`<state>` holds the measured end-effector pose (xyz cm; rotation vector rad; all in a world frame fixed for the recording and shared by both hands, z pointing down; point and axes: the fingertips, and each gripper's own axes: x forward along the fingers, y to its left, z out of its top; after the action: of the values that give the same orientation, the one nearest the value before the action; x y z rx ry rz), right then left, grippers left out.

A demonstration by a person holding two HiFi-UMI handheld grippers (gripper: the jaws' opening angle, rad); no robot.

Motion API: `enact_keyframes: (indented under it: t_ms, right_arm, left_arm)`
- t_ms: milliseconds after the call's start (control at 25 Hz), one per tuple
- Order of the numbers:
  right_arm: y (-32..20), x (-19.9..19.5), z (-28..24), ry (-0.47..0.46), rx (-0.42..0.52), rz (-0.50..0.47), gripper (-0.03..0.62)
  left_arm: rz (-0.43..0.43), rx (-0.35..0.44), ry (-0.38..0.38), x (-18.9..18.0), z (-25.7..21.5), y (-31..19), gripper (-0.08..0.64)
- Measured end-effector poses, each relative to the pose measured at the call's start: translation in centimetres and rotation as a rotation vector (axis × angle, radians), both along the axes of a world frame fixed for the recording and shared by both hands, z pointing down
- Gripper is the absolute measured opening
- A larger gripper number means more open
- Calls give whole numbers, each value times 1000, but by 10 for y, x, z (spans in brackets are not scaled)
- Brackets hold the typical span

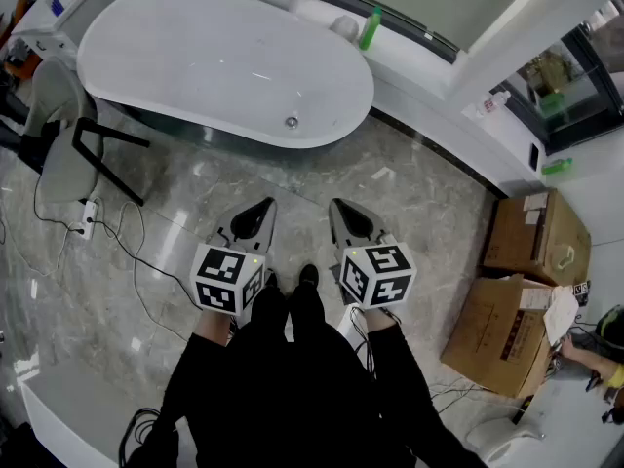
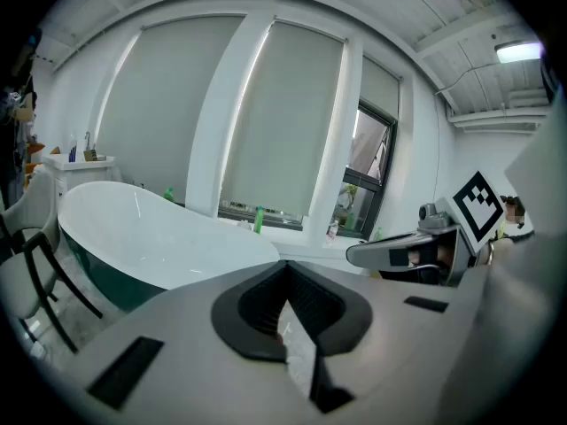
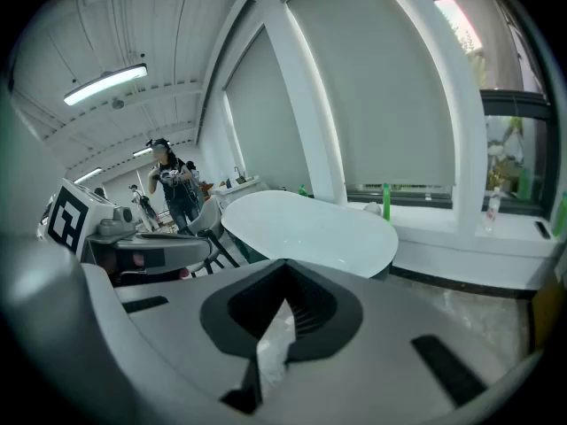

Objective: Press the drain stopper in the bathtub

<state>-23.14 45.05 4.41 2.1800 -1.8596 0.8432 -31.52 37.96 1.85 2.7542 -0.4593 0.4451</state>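
The marble floor [image 1: 419, 198] takes up most of the head view, and the person stands on it facing the white bathtub [image 1: 166, 52], which lies well ahead of both grippers and runs along the window ledge [image 1: 429, 71]; cardboard boxes [image 1: 531, 237] sit off to the right and a grey chair [image 1: 58, 139] stands beside the tub's left end; the left gripper [image 1: 263, 206] and the right gripper [image 1: 337, 208] are held side by side at waist level, pointing towards the tub, neither one near its rim; in each gripper's own view the jaws meet at their tips with nothing between them, so both are closed and empty; a green bottle [image 1: 370, 27] stands on the ledge behind the tub; the drain stopper [image 1: 291, 122], a small round metal disc, sits on the tub floor towards the near right end, apart from everything else; judging by this, the task is at its opening step, the approach, with the press not yet begun; the next move calls for stepping closer, reaching one gripper over the near rim and bringing its closed tip straight down onto the middle of the stopper, since an off-centre push could slip on the smooth metal.
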Motion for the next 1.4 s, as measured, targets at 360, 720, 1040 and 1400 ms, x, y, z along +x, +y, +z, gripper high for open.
enact_keyframes:
  t_ms: [360,720,1040,1400]
  right_arm:
    - [0,9,5,4,-8,1,2]
    - [-1,17,9,-38,4,-9,3]
    - [5,58,9,-31,-2,-16,3]
    - [-12,105,-2,24,4,-58,3]
  left_arm:
    - [-22,-15,-16,1,8,-4,5]
    - [-38,-14,-35,6,11,-10,5]
    - [-79,-4,-48,30,9,-20,5]
    - [-100,39,-43,74,-3,-26,5]
